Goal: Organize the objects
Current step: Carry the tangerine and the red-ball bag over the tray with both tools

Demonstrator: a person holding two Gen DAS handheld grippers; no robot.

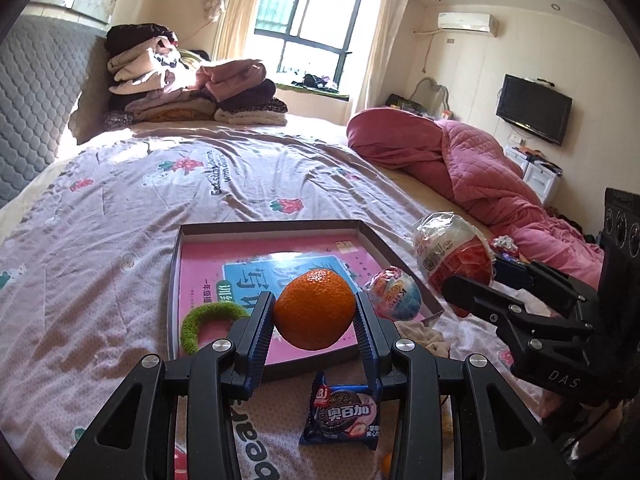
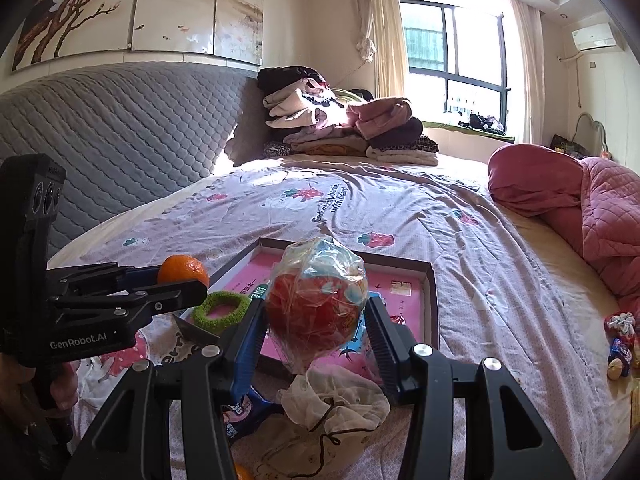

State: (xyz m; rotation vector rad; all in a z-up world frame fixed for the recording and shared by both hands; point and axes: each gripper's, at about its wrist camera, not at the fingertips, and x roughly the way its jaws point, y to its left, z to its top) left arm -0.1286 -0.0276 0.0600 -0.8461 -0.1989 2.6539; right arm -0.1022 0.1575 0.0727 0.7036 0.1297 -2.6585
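My left gripper (image 1: 315,314) is shut on an orange (image 1: 314,308) and holds it above the near edge of a shallow box tray (image 1: 176,264) lined with a pink book. A green fuzzy ring (image 1: 200,318) and a pink-blue toy egg (image 1: 394,294) lie in the tray. My right gripper (image 2: 316,320) is shut on a plastic-wrapped red ball (image 2: 316,296) above the tray's (image 2: 430,280) near edge. The left gripper with the orange (image 2: 182,270) shows at the left of the right wrist view, and the green ring (image 2: 220,312) below it.
A dark blue cookie packet (image 1: 340,414) lies on the bedsheet just before the tray. A white mesh pouch (image 2: 336,400) lies under my right gripper. Small wrapped sweets (image 2: 620,340) sit at the right. A pink quilt (image 1: 480,168) and folded clothes (image 1: 192,84) lie farther back.
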